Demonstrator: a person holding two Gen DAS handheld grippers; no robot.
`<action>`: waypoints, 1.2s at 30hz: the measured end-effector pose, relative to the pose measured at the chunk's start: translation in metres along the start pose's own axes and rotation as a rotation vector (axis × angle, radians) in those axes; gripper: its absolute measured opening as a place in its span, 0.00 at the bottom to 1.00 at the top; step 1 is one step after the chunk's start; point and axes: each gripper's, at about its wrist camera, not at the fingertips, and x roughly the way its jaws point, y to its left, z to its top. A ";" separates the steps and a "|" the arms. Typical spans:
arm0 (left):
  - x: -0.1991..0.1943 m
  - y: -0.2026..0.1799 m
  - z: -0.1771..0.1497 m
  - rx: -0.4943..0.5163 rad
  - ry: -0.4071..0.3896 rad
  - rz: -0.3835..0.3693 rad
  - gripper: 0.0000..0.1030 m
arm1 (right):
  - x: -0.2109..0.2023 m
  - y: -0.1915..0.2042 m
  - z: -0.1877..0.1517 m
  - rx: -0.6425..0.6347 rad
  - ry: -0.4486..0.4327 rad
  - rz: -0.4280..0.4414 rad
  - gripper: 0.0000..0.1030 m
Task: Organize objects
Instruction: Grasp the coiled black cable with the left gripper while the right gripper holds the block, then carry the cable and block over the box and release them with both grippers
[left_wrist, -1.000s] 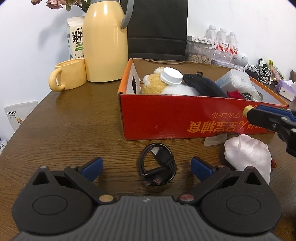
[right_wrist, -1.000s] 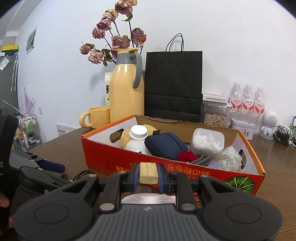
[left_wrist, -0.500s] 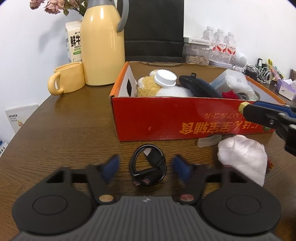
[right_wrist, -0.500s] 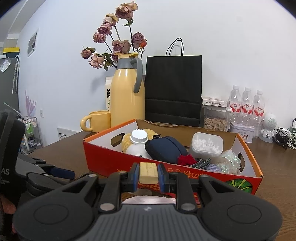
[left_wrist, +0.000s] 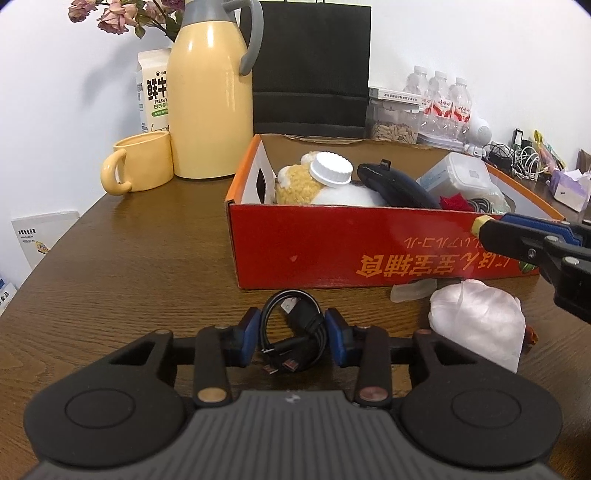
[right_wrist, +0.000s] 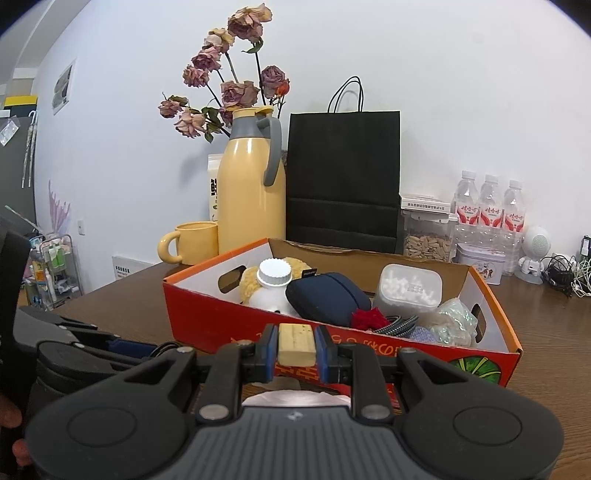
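Note:
A coiled black USB cable (left_wrist: 293, 328) lies on the wooden table in front of the red cardboard box (left_wrist: 369, 251). My left gripper (left_wrist: 291, 334) has its blue pads against both sides of the coil, shut on it at table level. My right gripper (right_wrist: 296, 349) is shut on a small yellow block (right_wrist: 296, 344) and hovers before the box's front wall (right_wrist: 221, 325); it also shows in the left wrist view (left_wrist: 480, 226) at the right. The box holds a white-capped bottle (right_wrist: 273, 284), a navy case (right_wrist: 327, 301), a clear tub (right_wrist: 408, 291) and other items.
A crumpled white bag (left_wrist: 478, 321) and a clear wrapper (left_wrist: 412, 291) lie on the table right of the cable. A yellow jug (left_wrist: 210, 99), yellow mug (left_wrist: 138, 166), milk carton (left_wrist: 153, 92) and black paper bag (left_wrist: 310, 70) stand behind the box. Water bottles (right_wrist: 489, 206) stand at back right.
My left gripper's fingers have closed from wide open onto the cable coil and moved slightly forward. My right gripper has risen a little, still holding the yellow block.

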 end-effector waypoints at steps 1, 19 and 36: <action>-0.001 0.000 0.000 -0.002 -0.004 0.000 0.37 | 0.000 0.000 0.000 0.000 -0.001 0.000 0.20; -0.039 -0.013 0.061 0.008 -0.209 -0.037 0.37 | -0.002 -0.006 0.036 -0.008 -0.077 -0.022 0.20; 0.032 -0.033 0.121 -0.046 -0.211 -0.029 0.37 | 0.069 -0.034 0.066 0.049 -0.090 -0.120 0.20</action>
